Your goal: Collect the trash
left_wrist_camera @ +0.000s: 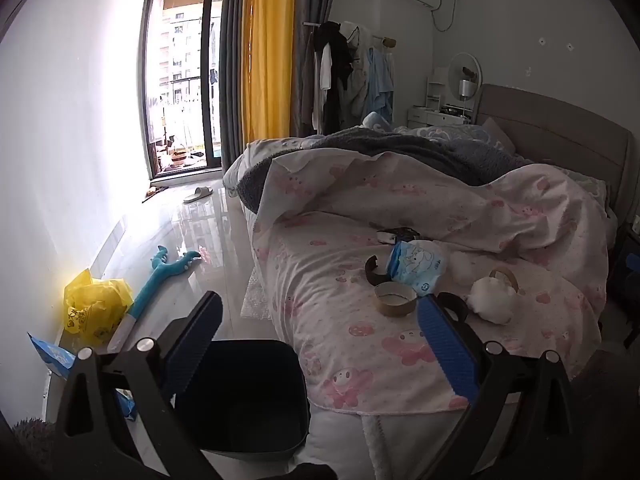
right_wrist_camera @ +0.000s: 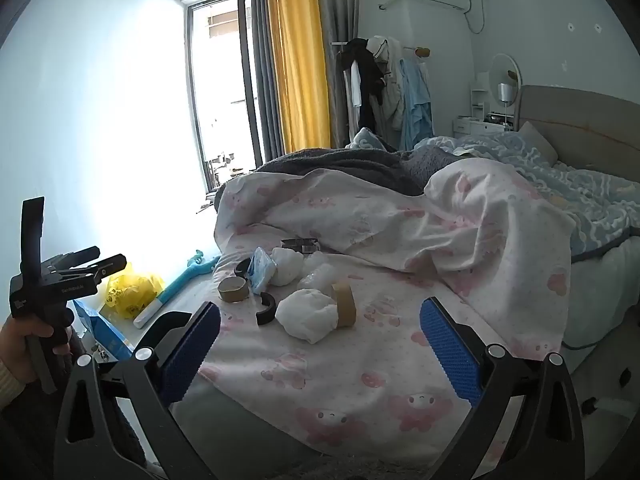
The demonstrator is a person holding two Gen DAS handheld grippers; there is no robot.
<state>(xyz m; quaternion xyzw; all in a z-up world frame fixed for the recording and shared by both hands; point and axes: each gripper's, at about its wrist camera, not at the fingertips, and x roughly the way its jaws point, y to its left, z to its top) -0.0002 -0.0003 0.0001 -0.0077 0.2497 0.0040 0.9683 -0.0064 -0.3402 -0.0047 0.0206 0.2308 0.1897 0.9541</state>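
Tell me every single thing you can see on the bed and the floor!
tape rolls: two, brown, one lying flat and one on edge, on the pink bedspread
tissue wads: two, white, beside the rolls
wipes pack: one, blue, among the trash
broken rings: two, black, near the flat roll
bin: one, black, on the floor by the bed
plastic bag: one, yellow, by the wall
toy: one, teal, on the floor
slipper: one, pale, near the window
left gripper: open, above the bin and bed edge
right gripper: open, facing the trash
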